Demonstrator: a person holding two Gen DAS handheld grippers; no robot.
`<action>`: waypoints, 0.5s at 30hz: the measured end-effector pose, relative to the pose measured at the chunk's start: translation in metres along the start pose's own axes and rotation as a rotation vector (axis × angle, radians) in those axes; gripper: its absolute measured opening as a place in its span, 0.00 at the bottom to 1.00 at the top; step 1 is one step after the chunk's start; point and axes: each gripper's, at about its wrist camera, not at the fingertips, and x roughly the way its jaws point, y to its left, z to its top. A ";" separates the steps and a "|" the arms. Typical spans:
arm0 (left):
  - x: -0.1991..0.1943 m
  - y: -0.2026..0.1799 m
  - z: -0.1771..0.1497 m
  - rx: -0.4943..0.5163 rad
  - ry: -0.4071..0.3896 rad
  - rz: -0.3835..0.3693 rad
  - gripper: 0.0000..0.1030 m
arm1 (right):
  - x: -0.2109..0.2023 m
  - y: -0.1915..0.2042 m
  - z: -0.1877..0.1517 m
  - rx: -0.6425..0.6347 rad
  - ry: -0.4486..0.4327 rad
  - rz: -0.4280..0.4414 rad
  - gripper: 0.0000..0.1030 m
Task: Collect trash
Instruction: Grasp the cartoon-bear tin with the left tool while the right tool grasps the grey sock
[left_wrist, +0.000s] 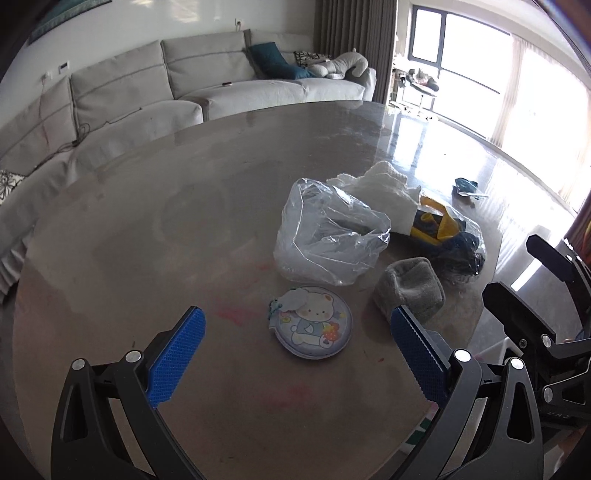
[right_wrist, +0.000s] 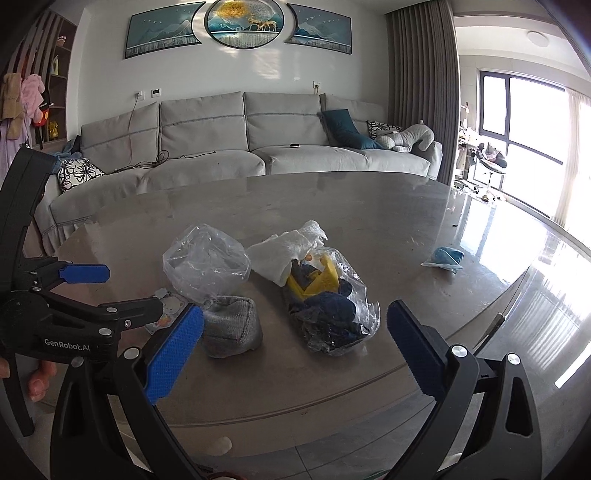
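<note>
On the round grey table (left_wrist: 147, 229) (right_wrist: 369, 218) stands an open clear plastic bag (left_wrist: 325, 232) (right_wrist: 207, 264). Beside it lie a crumpled white paper towel (left_wrist: 384, 188) (right_wrist: 280, 254), a clear bag stuffed with yellow and dark blue scraps (left_wrist: 447, 232) (right_wrist: 325, 306), a folded grey cloth (left_wrist: 410, 291) (right_wrist: 232, 328) and a small blue wrapper (left_wrist: 465, 186) (right_wrist: 445, 258). A round bear-print disc (left_wrist: 314, 323) (right_wrist: 166, 310) lies flat between the fingers of my open left gripper (left_wrist: 297, 350) (right_wrist: 110, 295). My right gripper (right_wrist: 295, 343) (left_wrist: 524, 273) is open, empty, facing the stuffed bag.
A long grey sofa (right_wrist: 258, 147) with cushions and a plush toy runs behind the table. A shiny floor (right_wrist: 517, 258) and bright windows lie to the right. A person's fingers (right_wrist: 37, 384) hold the left gripper's handle. Pink smears mark the tabletop.
</note>
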 end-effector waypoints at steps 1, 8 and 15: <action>0.005 0.000 0.000 0.025 0.022 0.009 0.95 | 0.002 0.001 0.000 -0.002 0.001 0.000 0.96; 0.029 -0.001 -0.007 0.097 0.082 0.009 0.95 | 0.015 0.008 -0.002 -0.015 0.020 0.003 0.96; 0.037 -0.003 -0.010 0.151 0.075 0.011 0.95 | 0.021 0.011 -0.006 -0.028 0.033 0.003 0.96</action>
